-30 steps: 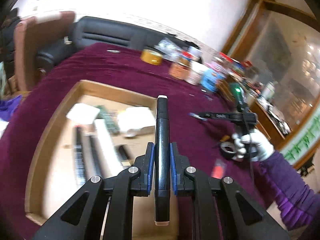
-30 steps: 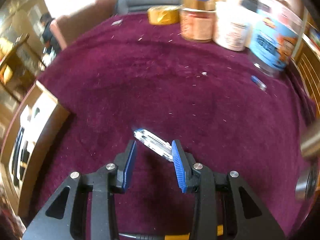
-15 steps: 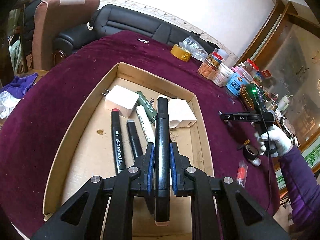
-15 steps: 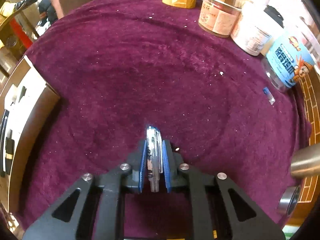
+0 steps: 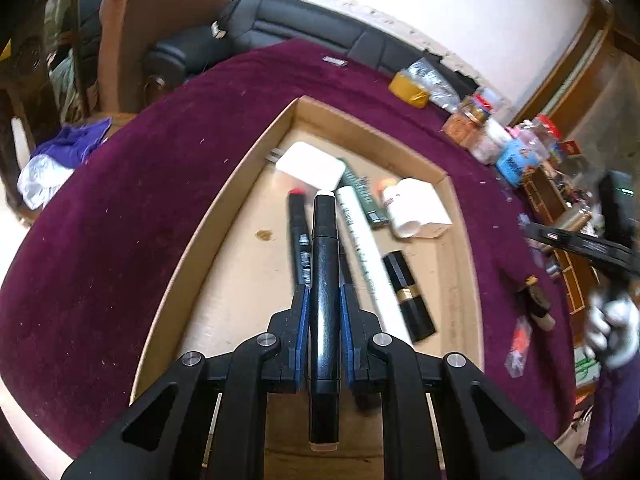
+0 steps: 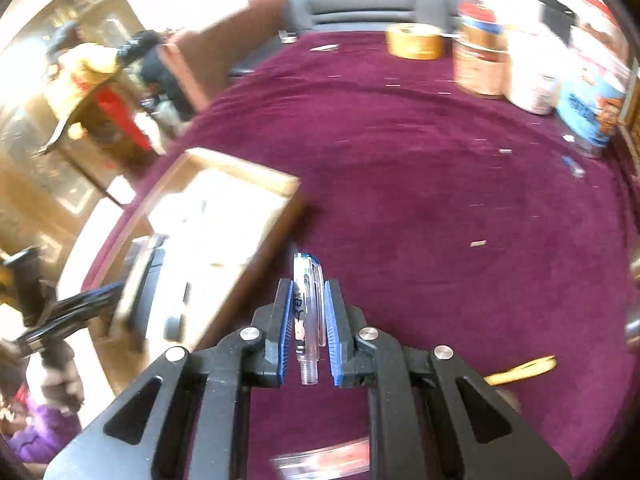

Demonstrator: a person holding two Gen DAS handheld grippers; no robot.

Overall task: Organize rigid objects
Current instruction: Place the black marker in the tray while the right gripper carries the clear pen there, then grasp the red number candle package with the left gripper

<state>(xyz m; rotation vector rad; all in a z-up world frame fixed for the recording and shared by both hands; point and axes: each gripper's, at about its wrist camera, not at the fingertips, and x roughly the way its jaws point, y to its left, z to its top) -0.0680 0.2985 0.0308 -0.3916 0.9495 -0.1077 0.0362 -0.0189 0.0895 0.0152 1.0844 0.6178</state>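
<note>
My left gripper (image 5: 323,300) is shut on a black marker (image 5: 324,280) with a white tip, held above the cardboard tray (image 5: 240,168). In the tray lie a red-tipped black marker (image 5: 298,224), a white pen (image 5: 360,236), a green pen (image 5: 366,200), a black and gold tube (image 5: 408,296) and two white chargers (image 5: 310,166). My right gripper (image 6: 306,292) is shut on a clear pen barrel (image 6: 306,312), held above the maroon cloth just right of the tray (image 6: 276,224). It also shows in the left wrist view (image 5: 580,244).
Jars and tubs (image 6: 520,72) and a yellow tape roll (image 6: 416,42) stand at the far edge of the maroon table (image 6: 440,180). A black tape roll (image 5: 534,298) and a small red packet (image 5: 520,344) lie right of the tray. A sofa (image 5: 304,28) is behind.
My left gripper has moved over the tray, still holding the marker. My right gripper closed on the clear pen, lifted it and has swung left toward the tray.
</note>
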